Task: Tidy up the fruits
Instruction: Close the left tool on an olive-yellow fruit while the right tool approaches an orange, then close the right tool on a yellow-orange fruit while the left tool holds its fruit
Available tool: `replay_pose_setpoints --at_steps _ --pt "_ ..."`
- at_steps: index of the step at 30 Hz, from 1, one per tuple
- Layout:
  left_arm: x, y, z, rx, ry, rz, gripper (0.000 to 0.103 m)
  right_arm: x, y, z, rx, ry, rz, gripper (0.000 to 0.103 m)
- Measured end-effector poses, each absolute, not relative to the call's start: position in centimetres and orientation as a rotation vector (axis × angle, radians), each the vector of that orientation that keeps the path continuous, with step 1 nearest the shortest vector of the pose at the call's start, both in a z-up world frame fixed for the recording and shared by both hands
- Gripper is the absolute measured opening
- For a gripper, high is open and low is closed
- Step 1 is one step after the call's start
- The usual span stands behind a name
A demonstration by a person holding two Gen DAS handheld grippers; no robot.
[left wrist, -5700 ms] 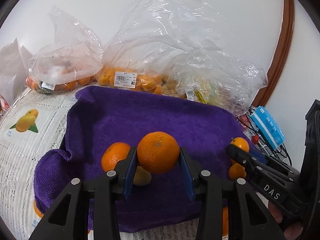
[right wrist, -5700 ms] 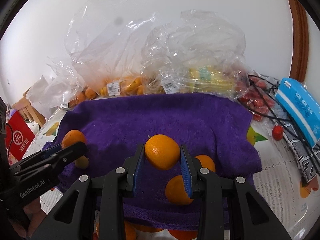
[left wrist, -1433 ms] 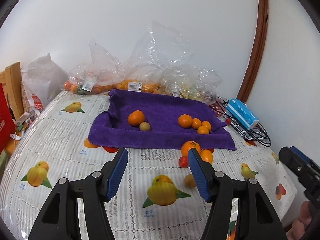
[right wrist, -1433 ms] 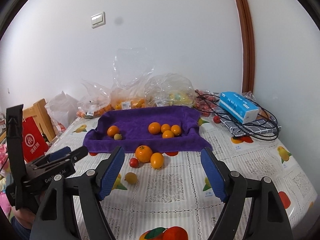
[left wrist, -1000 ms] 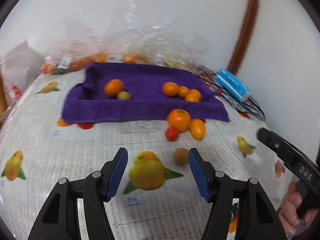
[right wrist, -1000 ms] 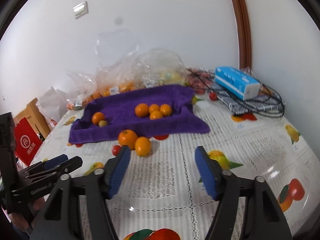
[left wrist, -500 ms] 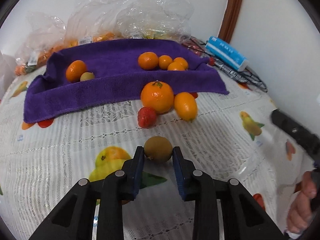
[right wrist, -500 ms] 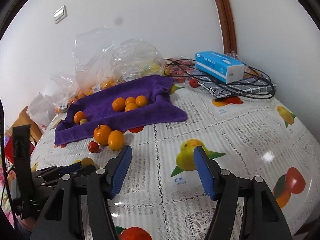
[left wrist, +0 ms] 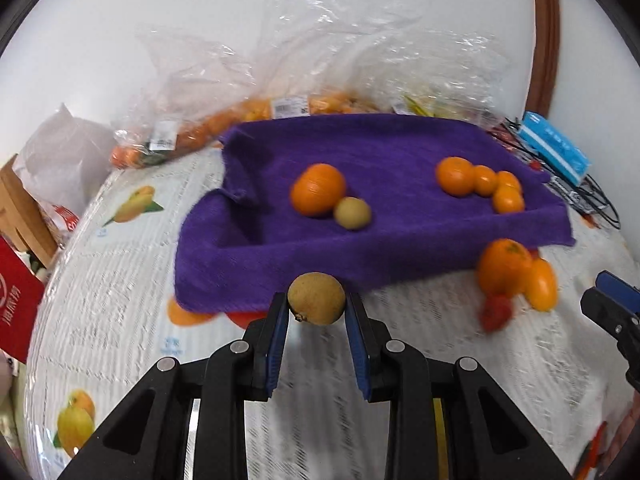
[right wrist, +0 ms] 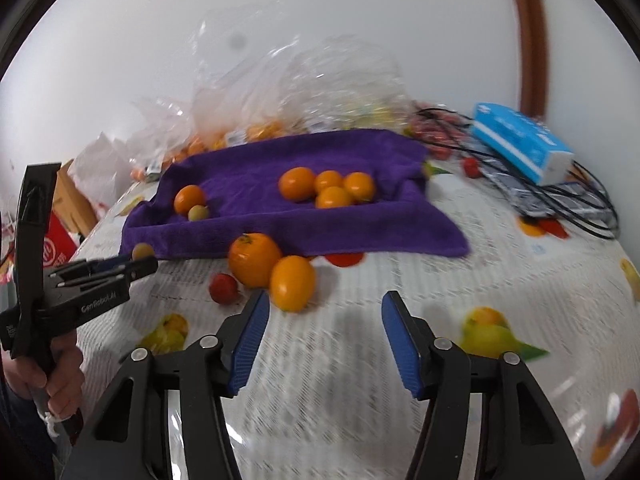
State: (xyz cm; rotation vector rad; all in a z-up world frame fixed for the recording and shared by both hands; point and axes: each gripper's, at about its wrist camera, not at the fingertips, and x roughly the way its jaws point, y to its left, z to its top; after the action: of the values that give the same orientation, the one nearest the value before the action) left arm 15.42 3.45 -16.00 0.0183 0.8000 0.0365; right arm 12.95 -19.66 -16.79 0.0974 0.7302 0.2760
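Observation:
My left gripper (left wrist: 317, 300) is shut on a small brown-yellow fruit (left wrist: 316, 298) and holds it above the table, just in front of the purple towel (left wrist: 384, 152). On the towel lie an orange (left wrist: 318, 189) beside a similar brown-yellow fruit (left wrist: 352, 213), and several small oranges (left wrist: 480, 182) at the right. My right gripper (right wrist: 323, 316) is open and empty, just short of an oval orange fruit (right wrist: 292, 282), a big orange (right wrist: 254, 259) and a red tomato (right wrist: 223, 288) on the tablecloth. The left gripper also shows in the right wrist view (right wrist: 138, 258).
Clear plastic bags of fruit (left wrist: 320, 80) stand behind the towel against the wall. A blue box (right wrist: 520, 146) and black cables (right wrist: 560, 196) lie at the right. A red bag (left wrist: 16, 312) and a wooden piece (left wrist: 20, 208) are beyond the table's left edge.
My left gripper has lifted the brown-yellow fruit off the table and carried it toward the towel's front edge. My right gripper has moved closer to the loose fruits, still open.

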Motion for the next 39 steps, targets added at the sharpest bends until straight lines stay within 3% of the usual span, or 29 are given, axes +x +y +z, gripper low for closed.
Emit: replay_pose_setpoints --at_steps 7,15,23,28,34,36,39 --pt "16.0 5.3 -17.0 -0.120 0.862 -0.029 0.028 15.3 -17.1 -17.2 0.059 0.754 0.305 0.050" --pt "16.0 5.5 -17.1 -0.140 0.859 -0.044 0.028 16.8 -16.5 -18.8 0.004 0.829 0.279 0.037" --pt "16.1 5.6 -17.1 -0.153 0.858 -0.045 0.028 18.6 -16.5 -19.6 -0.010 0.881 0.238 0.033" --pt "16.1 5.6 -17.1 -0.154 0.859 -0.044 0.028 18.5 -16.3 -19.6 -0.028 0.881 0.223 0.033" --pt "16.2 5.4 -17.2 -0.139 0.863 -0.040 0.028 18.3 -16.3 -19.6 -0.022 0.884 0.235 0.038" --pt "16.2 5.4 -17.2 -0.139 0.864 -0.042 0.028 18.4 -16.3 -19.5 -0.013 0.885 0.252 0.044" --pt "16.3 5.5 -17.2 -0.146 0.862 -0.047 0.028 18.2 -16.0 -19.5 -0.029 0.885 0.254 0.044"
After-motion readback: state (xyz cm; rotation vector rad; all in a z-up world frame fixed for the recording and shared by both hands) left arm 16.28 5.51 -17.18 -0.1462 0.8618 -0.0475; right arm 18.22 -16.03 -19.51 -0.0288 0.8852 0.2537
